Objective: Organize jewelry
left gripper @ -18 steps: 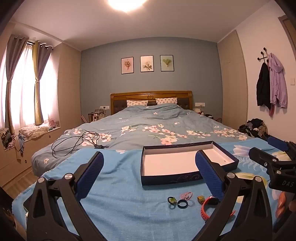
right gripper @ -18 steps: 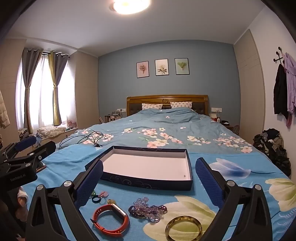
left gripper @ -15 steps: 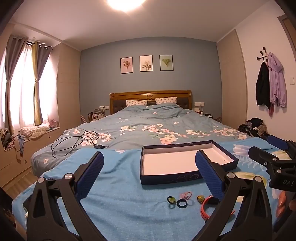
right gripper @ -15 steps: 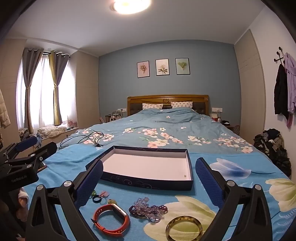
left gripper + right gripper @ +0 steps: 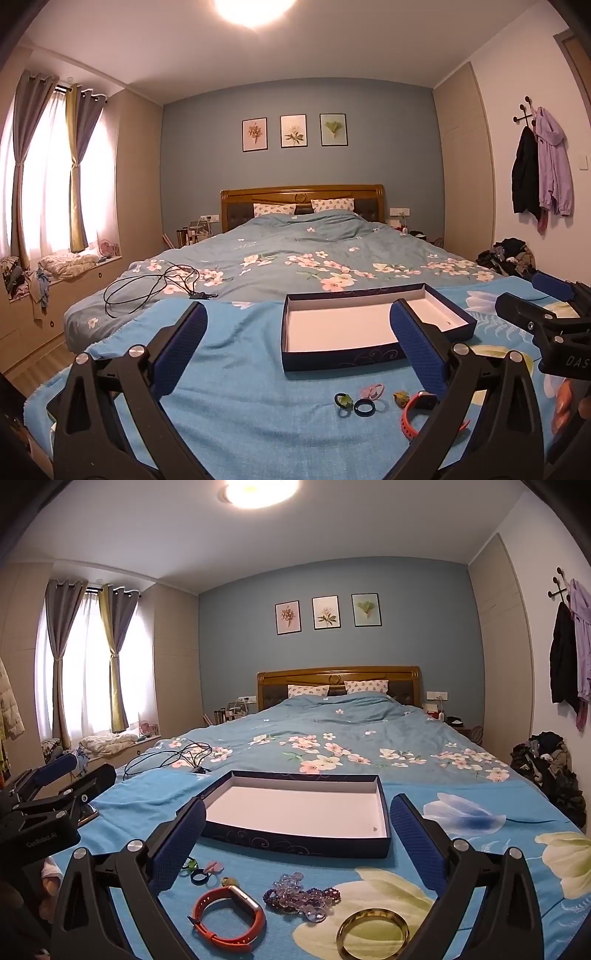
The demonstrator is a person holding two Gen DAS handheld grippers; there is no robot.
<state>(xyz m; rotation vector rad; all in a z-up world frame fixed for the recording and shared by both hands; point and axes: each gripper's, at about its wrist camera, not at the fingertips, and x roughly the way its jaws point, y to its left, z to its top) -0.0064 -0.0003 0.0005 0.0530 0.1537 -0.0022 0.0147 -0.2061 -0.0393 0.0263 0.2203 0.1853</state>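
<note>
Across the blue blanket (image 5: 140, 805) little is changing: both grippers, left (image 5: 295, 347) and right (image 5: 295, 834), are staying wide, empty; jewelry is still waiting outside the box (image 5: 295, 843).

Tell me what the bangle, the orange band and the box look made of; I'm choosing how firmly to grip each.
Bangle: probably polished metal or glassy resin; its golden rim shows bright glints.
Orange band: looks like matte rubbery silicone, with a silvery, likely metal, module on top.
Box: seemingly printed cardboard, with thin navy walls, swirl pattern and a plain white inside.
</note>
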